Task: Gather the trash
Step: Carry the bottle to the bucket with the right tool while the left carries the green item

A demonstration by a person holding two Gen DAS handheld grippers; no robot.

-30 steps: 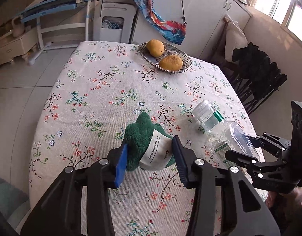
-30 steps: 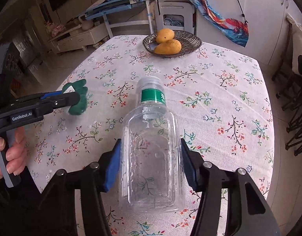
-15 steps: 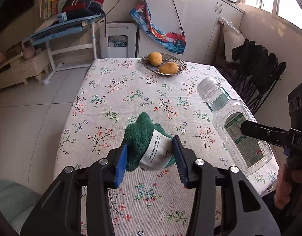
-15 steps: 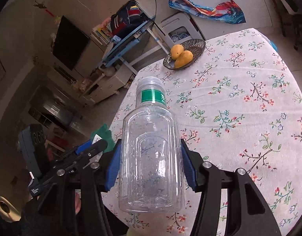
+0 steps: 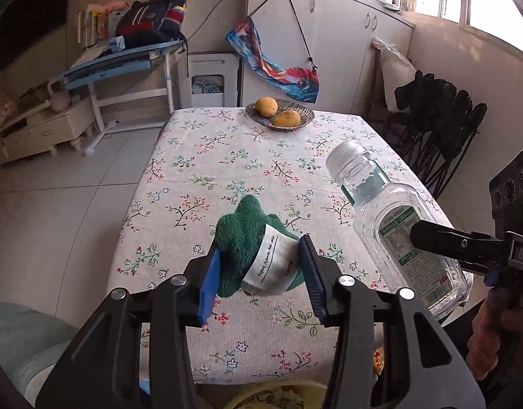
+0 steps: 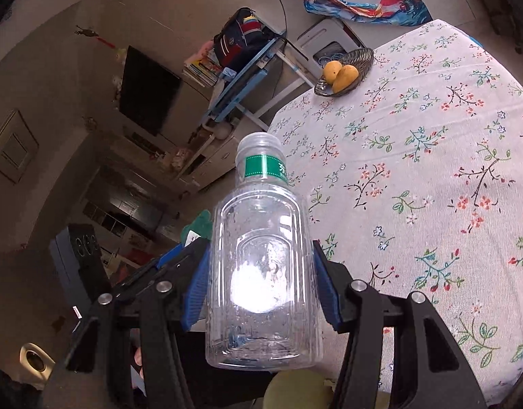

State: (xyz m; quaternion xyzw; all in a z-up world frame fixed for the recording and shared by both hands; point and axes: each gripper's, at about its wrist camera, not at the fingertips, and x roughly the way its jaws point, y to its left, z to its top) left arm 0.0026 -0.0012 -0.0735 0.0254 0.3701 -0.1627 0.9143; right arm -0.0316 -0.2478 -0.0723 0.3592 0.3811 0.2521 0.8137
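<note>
Holding two pieces of trash above the near edge of the worktop [image 5: 200,156]: my left gripper [image 5: 258,269] clamps a green cloth [image 5: 242,235], my right gripper [image 6: 261,286] clamps an empty clear bottle [image 6: 261,272]. Both seem lifted for carrying; next I need a bin, perhaps the yellow rim [image 5: 278,395] below that edge. The cloth's tag reads "for my lovely baby"; the bottle's print is unreadable.

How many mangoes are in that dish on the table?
2. Both lie in the metal dish at the table's far end: one mango toward the left, the other mango beside it on the right. Nothing seems hidden behind them.
</note>
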